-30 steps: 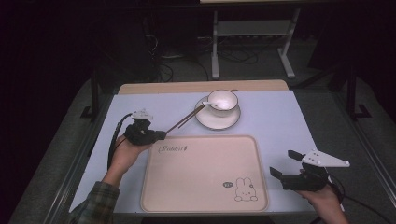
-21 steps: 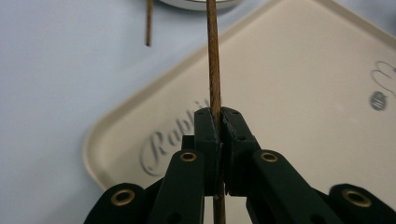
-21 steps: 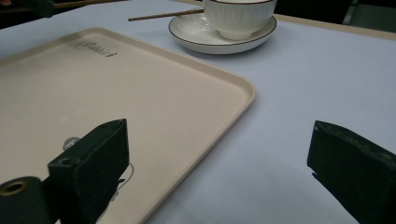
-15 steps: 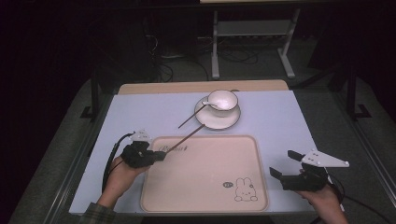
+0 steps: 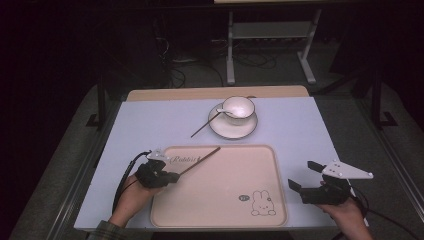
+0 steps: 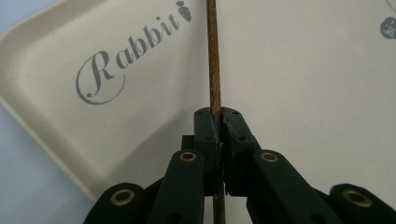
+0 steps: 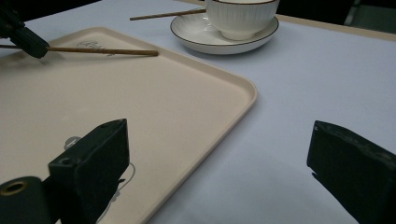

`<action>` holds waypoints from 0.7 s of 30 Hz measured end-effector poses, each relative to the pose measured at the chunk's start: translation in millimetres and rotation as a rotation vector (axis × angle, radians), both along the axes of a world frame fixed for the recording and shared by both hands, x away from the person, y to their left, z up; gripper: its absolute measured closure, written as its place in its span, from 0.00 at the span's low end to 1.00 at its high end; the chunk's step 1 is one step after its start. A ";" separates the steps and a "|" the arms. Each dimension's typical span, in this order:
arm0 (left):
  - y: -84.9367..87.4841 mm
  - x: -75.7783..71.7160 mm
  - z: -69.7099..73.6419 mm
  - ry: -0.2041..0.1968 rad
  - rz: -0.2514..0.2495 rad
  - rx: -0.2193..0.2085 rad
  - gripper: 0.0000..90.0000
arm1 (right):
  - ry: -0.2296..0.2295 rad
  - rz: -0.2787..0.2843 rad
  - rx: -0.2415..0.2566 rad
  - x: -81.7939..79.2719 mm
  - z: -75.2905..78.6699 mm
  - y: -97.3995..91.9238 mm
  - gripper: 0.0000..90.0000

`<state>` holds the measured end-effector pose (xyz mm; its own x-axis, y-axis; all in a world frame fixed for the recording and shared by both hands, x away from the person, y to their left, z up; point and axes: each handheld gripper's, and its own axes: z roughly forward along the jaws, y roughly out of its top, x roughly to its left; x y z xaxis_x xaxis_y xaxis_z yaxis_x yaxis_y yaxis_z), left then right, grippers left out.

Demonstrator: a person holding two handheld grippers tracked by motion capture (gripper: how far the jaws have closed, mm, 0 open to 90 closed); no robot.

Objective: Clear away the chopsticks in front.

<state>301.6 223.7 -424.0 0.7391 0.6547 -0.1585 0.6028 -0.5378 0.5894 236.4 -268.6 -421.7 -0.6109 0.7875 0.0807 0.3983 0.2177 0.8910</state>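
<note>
Left tongs point(image 5: 176, 176) clamp one chopstick point(image 5: 200, 160) over the single tray point(image 5: 220, 200) — right tongs point(image 5: 303, 176) gape — a second chopstick point(image 5: 202, 128) lies apart

rough wooden chopstick point(image 6: 214, 70), matt speckled tray point(image 6: 303, 93), glossy ceramic cup point(image 7: 240, 16)

From above, I hold a thin brown chopstick point(image 5: 200, 161) clamped in my left gripper point(image 5: 172, 176) at the near left, the stick angling up and right over the far left part of the cream tray point(image 5: 220, 215). My right gripper point(image 5: 300, 176) hovers at the near right, just beside the tray's right edge, its jaws spread and nothing between them. At the far side of the pale bench point(image 5: 150, 125), a white cup point(image 5: 238, 107) sits on a saucer point(image 5: 245, 131), with a second chopstick point(image 5: 204, 126) leaning on the saucer's left rim.
</note>
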 end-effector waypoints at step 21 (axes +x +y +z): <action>-1.2 2.2 -6.8 0.016 -0.001 0.030 0.88 | -0.001 0.002 0.001 -0.2 0.5 0.9 0.06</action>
